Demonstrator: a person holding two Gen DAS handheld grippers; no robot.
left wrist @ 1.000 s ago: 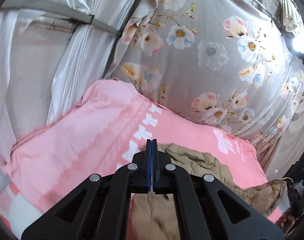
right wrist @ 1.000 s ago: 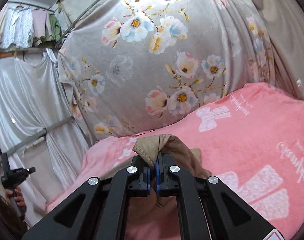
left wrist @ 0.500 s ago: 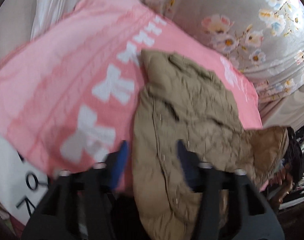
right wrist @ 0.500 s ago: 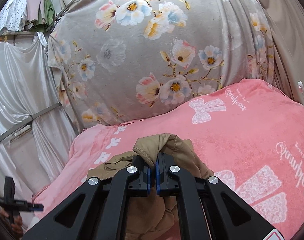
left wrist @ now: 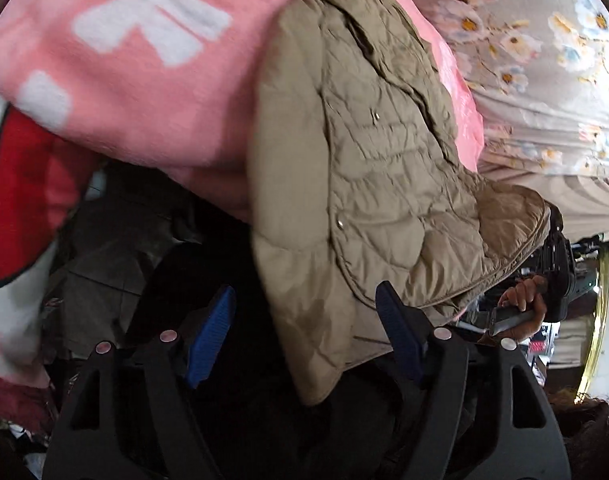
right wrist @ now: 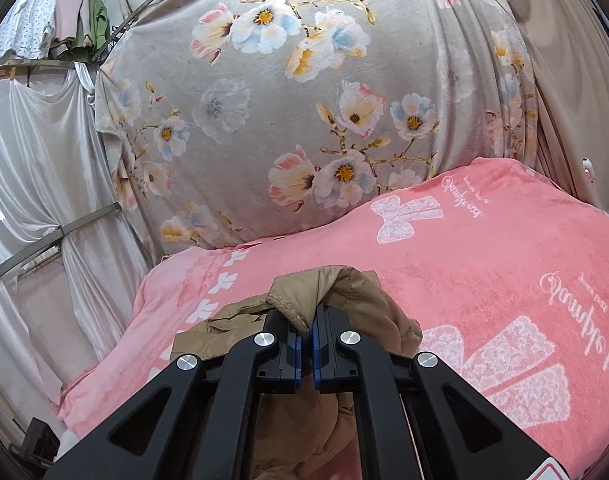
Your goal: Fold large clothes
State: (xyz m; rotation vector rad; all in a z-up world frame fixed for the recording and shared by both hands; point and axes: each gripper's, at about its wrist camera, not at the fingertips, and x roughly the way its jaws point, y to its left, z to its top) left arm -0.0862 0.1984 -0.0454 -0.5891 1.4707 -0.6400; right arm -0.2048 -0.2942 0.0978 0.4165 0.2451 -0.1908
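**Left wrist view: reaching for the jacket's hanging hem**

Left wrist view is showing the left gripper with jaws opening, nothing pressed, around the hem of the tan quilted jacket drooping off the pink blanket; next, closing on that edge seems due.

Right wrist view: the right gripper is pinching a jacket fold above the blanket.

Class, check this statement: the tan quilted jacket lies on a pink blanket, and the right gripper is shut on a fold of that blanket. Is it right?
Not quite. The right gripper is shut on a fold of the tan quilted jacket, not of the pink blanket; the right wrist view shows it. The jacket does lie on the blanket.
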